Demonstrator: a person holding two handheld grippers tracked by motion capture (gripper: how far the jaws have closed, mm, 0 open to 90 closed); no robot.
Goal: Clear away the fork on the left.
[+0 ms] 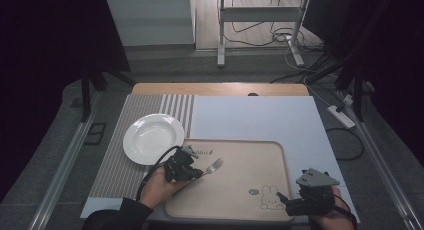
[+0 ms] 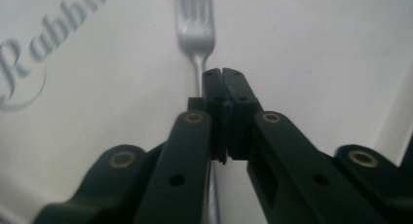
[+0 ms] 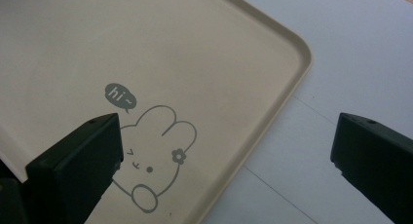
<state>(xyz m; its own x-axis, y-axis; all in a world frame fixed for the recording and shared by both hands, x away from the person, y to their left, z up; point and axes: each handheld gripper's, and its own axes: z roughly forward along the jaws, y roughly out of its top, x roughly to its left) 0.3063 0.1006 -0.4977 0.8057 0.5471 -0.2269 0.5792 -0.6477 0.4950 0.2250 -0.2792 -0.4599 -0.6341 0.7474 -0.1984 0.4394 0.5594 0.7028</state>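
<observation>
The left gripper (image 1: 192,171) is held low over the near left part of a beige tray (image 1: 250,160), gripped by a hand (image 1: 159,186) in a dark sleeve that enters from the near edge. Its jaws are pressed together on the handle of a silver fork (image 1: 214,166), whose tines point toward the far right above the tray floor. In the left gripper view the fork (image 2: 197,34) is seen running straight ahead from the closed jaw tips, beside printed script lettering. The right gripper (image 1: 286,199) is held at the tray's near right corner, next to a printed rabbit drawing (image 1: 270,196); in the right gripper view its jaws are spread wide apart, with nothing between them.

A white plate (image 1: 153,138) is set empty on a grey striped placemat (image 1: 120,160), just left of the tray. A white sheet (image 1: 260,117) is laid over the wooden table (image 1: 220,88). Beyond it, grey floor, metal stand legs and loose cables are seen.
</observation>
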